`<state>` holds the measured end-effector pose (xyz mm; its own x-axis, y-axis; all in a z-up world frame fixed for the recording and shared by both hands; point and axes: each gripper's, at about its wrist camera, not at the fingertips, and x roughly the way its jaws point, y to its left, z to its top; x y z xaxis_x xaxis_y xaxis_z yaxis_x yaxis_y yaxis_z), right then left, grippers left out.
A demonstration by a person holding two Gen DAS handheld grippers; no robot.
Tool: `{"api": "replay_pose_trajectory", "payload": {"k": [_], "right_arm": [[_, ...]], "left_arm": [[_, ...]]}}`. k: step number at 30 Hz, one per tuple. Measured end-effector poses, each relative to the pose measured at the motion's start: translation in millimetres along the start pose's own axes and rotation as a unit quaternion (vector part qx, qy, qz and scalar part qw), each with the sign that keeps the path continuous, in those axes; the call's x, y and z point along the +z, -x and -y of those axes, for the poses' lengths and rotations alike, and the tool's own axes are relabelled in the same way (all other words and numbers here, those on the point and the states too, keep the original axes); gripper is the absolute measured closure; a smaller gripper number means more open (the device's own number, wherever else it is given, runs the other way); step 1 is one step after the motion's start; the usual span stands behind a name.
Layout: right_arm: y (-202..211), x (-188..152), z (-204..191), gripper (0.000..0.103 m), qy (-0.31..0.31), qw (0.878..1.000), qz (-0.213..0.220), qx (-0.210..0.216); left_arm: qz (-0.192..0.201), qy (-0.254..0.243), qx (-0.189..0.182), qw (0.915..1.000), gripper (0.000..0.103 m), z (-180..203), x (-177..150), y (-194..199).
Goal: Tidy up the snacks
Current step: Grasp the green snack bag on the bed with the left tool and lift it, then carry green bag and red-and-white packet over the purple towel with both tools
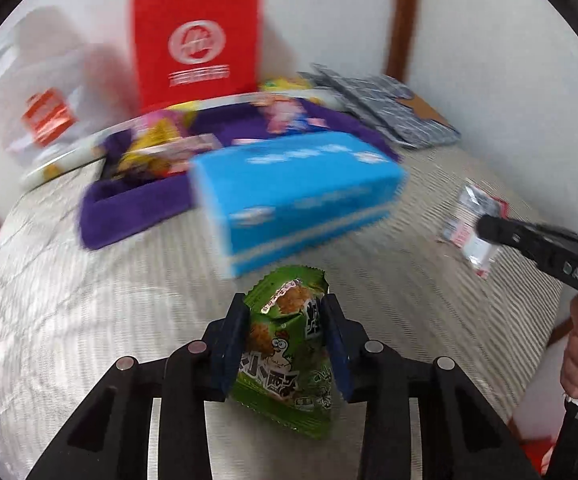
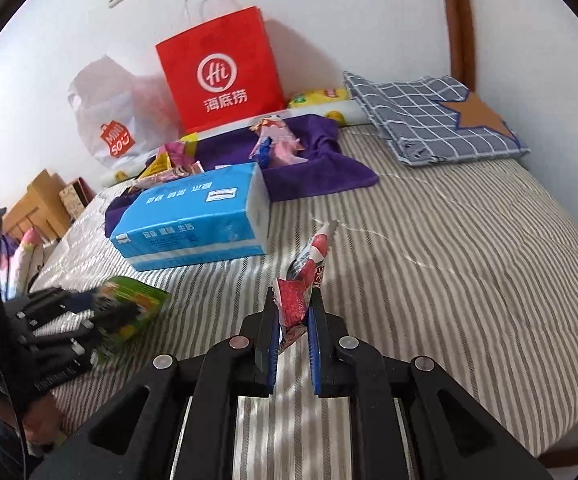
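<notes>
A green snack packet [image 1: 289,344] with a cartoon chicken sits between the pads of my left gripper [image 1: 287,308], which presses on both its sides above the striped bed. The same green packet [image 2: 129,308] and left gripper show blurred at the left of the right wrist view. My right gripper [image 2: 293,300] is shut on a red-and-white snack packet [image 2: 309,276] that stands up between its pads. From the left wrist view the right gripper's finger [image 1: 529,236] lies over that red-and-white packet [image 1: 469,224]. A purple tray [image 1: 137,208] holding several snacks sits farther back.
A blue tissue pack [image 2: 197,220] lies in the middle of the striped bed [image 2: 449,260], in front of the purple tray [image 2: 321,176]. Against the wall stand a red paper bag [image 2: 225,76] and a white plastic bag [image 2: 113,120]. A checked pillow [image 2: 429,116] lies at the right.
</notes>
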<state>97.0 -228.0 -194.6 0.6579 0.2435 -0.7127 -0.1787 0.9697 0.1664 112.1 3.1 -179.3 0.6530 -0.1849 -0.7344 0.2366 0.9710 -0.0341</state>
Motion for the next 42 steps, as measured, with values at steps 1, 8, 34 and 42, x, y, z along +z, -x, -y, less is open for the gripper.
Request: {"api": "replay_pose_trajectory", "payload": {"k": [1, 8, 34, 42], "right_arm": [[-3, 2, -2, 0.090, 0.003, 1.000, -0.001, 0.006], [-19, 8, -1, 0.087, 0.008, 1.000, -0.020, 0.012], [-11, 6, -13, 0.089, 0.012, 1.000, -0.023, -0.018], [11, 11, -24, 0.089, 0.019, 1.000, -0.005, -0.016]], "left_arm": [[0.002, 0.012, 0.013, 0.9998, 0.068, -11, 1, 2], [-0.009, 0.058, 0.033, 0.9977, 0.066, -45, 5, -9], [0.029, 0.100, -0.022, 0.9944, 0.070, -58, 3, 5], [0.041, 0.107, -0.026, 0.9931, 0.070, -57, 3, 22]]}}
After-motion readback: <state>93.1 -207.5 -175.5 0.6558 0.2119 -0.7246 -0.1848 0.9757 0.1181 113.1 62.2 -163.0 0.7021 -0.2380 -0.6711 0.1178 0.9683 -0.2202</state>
